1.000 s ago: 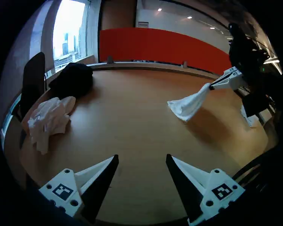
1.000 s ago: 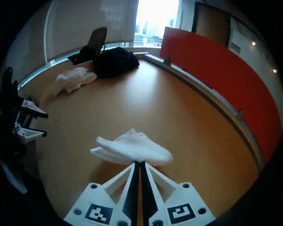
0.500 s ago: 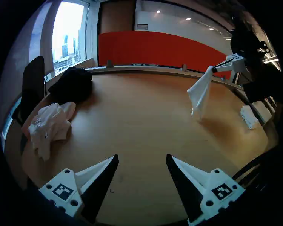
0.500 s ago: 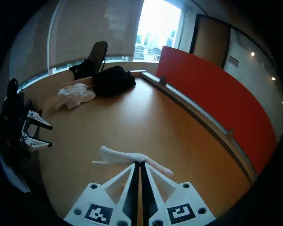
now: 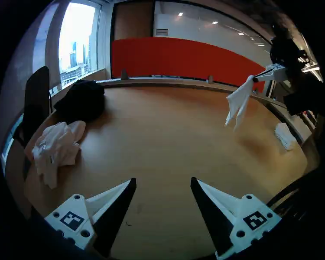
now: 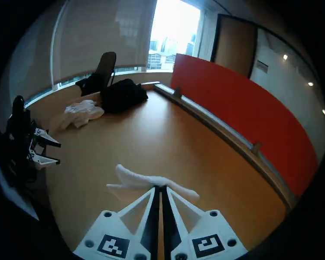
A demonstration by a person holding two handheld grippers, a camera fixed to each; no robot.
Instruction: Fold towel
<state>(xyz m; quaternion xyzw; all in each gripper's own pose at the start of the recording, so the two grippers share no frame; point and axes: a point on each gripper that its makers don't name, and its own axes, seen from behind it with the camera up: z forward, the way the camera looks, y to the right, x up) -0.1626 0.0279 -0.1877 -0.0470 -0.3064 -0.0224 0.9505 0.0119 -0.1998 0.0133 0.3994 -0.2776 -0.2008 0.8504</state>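
Note:
A white towel (image 5: 239, 102) hangs in the air over the wooden table (image 5: 162, 134), pinched at its top by my right gripper (image 5: 254, 79), which is shut on it. In the right gripper view the towel (image 6: 145, 180) droops just past the closed fingertips of my right gripper (image 6: 161, 188). My left gripper (image 5: 162, 184) stands open low over the table's near edge, with nothing between its fingers; it also appears at the far left of the right gripper view (image 6: 54, 151).
A heap of white towels (image 5: 56, 145) lies at the table's left side, with a black bag (image 5: 82, 99) behind it and a dark chair (image 5: 34, 97) beyond. A folded white towel (image 5: 285, 135) lies at the right edge. A red partition (image 5: 184, 56) runs along the far side.
My right gripper has lifted the towel off the table and carried it up and to the right; the towel now hangs free. My left gripper has stayed in place, open.

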